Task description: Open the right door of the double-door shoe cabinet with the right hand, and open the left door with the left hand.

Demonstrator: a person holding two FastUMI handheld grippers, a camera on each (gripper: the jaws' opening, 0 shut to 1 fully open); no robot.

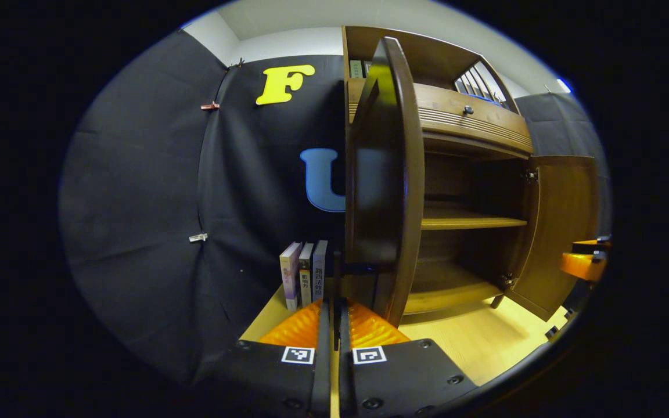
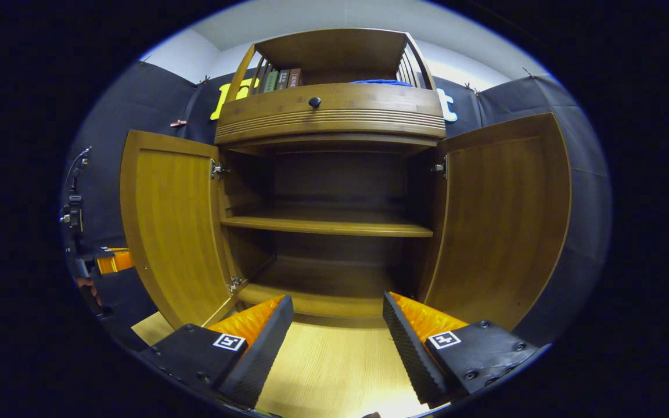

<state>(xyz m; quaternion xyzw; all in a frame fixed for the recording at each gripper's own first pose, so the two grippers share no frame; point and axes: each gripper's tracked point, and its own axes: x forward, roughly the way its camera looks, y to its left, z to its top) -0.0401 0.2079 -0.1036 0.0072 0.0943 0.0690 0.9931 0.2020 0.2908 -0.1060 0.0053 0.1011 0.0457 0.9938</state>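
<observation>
Both shoe cabinet (image 2: 334, 174) doors stand open.
Right tool (image 2: 337, 342) gapes wide; left tool (image 1: 334, 325), nearly closed, seemingly grips left door (image 1: 384, 174) edge; releasing likely comes next.

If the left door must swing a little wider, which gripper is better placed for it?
Left. The left gripper sits closed right at the free edge of the left door. The right gripper is open, facing the middle shelf, apart from both doors.

place: probably staged booth | evidence: black cloth walls (image 1: 154, 191), wooden cabinet (image 2: 334, 110)
</observation>
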